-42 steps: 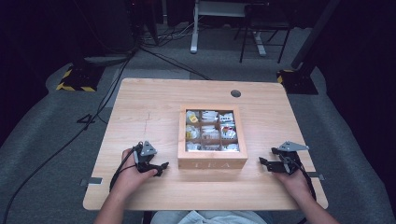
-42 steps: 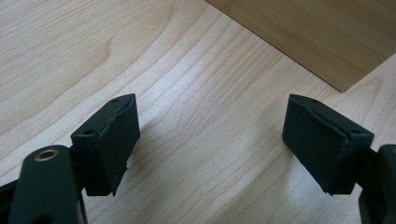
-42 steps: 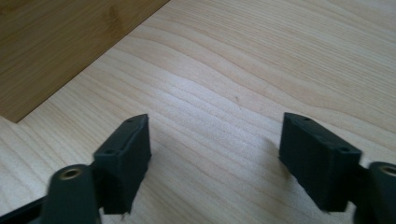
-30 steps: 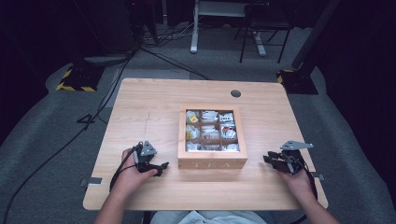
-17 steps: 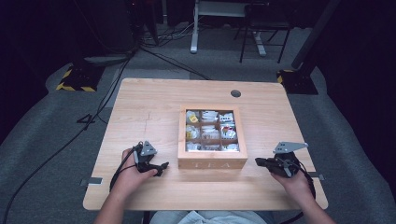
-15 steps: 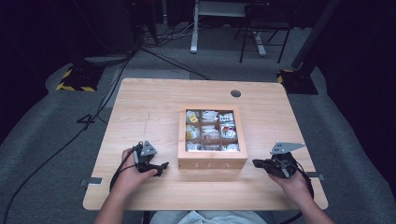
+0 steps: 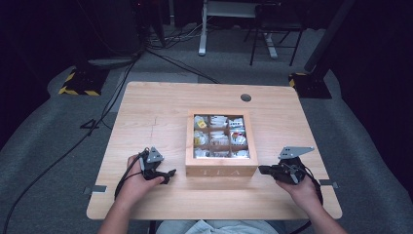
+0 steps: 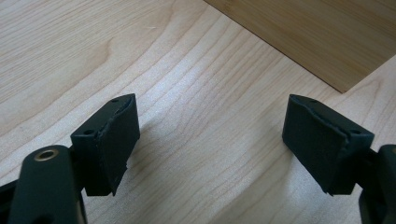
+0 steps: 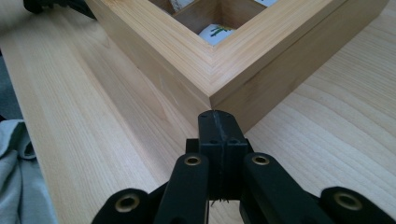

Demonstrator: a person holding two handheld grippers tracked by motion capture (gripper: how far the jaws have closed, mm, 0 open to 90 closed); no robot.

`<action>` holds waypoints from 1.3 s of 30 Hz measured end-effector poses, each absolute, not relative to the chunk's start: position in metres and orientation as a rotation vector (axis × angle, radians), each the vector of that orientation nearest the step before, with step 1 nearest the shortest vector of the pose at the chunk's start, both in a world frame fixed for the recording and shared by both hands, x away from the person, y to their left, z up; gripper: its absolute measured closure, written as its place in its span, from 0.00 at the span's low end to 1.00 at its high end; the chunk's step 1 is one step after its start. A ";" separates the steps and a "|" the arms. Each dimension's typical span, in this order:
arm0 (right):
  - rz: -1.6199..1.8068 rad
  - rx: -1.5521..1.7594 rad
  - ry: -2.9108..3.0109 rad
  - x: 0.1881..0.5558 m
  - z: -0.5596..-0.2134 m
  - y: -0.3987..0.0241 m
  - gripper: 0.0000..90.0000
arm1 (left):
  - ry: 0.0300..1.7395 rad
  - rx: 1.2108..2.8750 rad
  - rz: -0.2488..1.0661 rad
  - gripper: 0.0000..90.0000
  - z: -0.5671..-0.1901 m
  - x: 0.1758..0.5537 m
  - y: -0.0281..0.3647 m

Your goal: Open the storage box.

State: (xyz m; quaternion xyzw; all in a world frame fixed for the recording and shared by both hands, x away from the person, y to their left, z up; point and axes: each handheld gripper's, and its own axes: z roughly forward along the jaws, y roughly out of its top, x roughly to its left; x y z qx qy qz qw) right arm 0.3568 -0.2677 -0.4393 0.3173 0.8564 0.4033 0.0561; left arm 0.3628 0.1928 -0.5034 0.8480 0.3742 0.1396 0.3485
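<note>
A wooden tea box (image 7: 221,170) with an open top stands in the middle of the table, its compartments holding several tea bags (image 7: 219,139). My left gripper (image 7: 168,174) rests on the table just left of the box's front; in the left gripper view it (image 8: 210,130) is open, with bare wood between the pads and the box wall (image 8: 327,32) ahead. My right gripper (image 7: 263,170) points left at the box's front right corner. In the right gripper view its jaws (image 9: 218,121) are shut together on nothing, just short of that corner (image 9: 224,88). One tea bag (image 9: 215,32) shows inside.
A round cable hole (image 7: 246,97) sits in the table behind the box. The table's front edge (image 7: 209,217) is close under both hands. A desk frame (image 7: 202,29) and chair legs stand on the floor behind, with cables (image 7: 112,102) trailing off to the left.
My right gripper has moved left toward the box's front right corner and lifted a little. The left gripper has stayed put.
</note>
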 end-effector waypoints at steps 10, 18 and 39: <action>1.232 0.966 2.592 0.356 -0.441 -0.266 1.00 | 0.969 2.197 0.362 0.22 -0.503 0.363 0.193; 1.286 0.982 2.553 0.355 -0.440 -0.266 1.00 | 0.970 2.197 0.361 0.22 -0.503 0.363 0.193; 1.454 0.981 2.431 0.356 -0.415 -0.270 1.00 | 0.963 2.198 0.360 0.22 -0.503 0.366 0.192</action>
